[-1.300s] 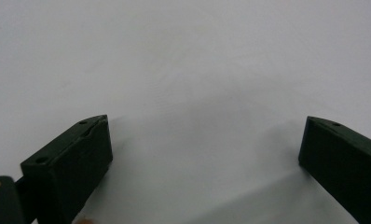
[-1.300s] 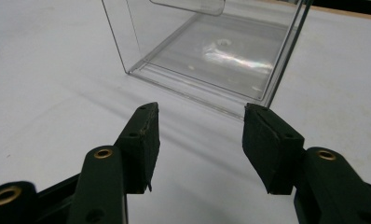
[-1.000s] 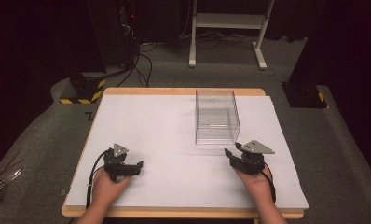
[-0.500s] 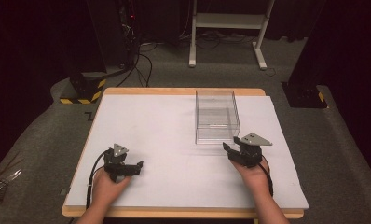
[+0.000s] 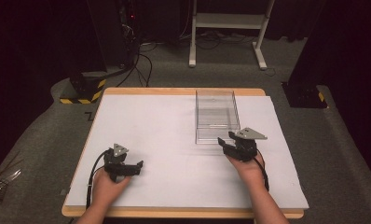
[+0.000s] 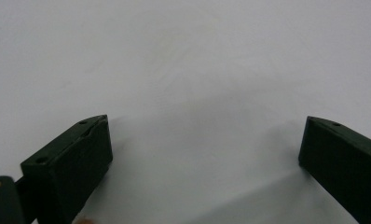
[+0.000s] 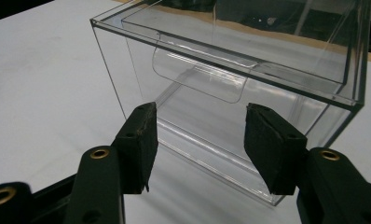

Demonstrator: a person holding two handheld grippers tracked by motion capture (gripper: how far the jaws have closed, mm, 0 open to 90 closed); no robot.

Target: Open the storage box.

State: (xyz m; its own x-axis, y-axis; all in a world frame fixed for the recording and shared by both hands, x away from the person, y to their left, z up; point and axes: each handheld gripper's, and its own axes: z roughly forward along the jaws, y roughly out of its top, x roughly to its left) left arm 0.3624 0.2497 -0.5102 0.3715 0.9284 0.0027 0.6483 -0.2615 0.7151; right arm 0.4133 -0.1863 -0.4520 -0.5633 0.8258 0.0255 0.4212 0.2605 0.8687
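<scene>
— Position of the clear, rectangular plastic drawer box [image 5: 216,115]?

— It is being kept on the white-covered counter [image 5: 165,135], toward its far right part, just ahead of the right gripper [image 5: 231,141].

— And the fingers [image 7: 138,140]?

— They are being held released, pointed at the near face with its curved pull tab [image 7: 200,79], nothing grasped. The left gripper [image 5: 130,166] is being rested well apart at the near left, its fingers [image 6: 76,163] likewise spread wide over bare counter.

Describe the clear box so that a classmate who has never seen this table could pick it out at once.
Start at the white table and look to its far right part. The clear box stands there, just beyond the right tool, whose open jaws face its near end. It alone is see-through, with a curved tab on its front.
</scene>
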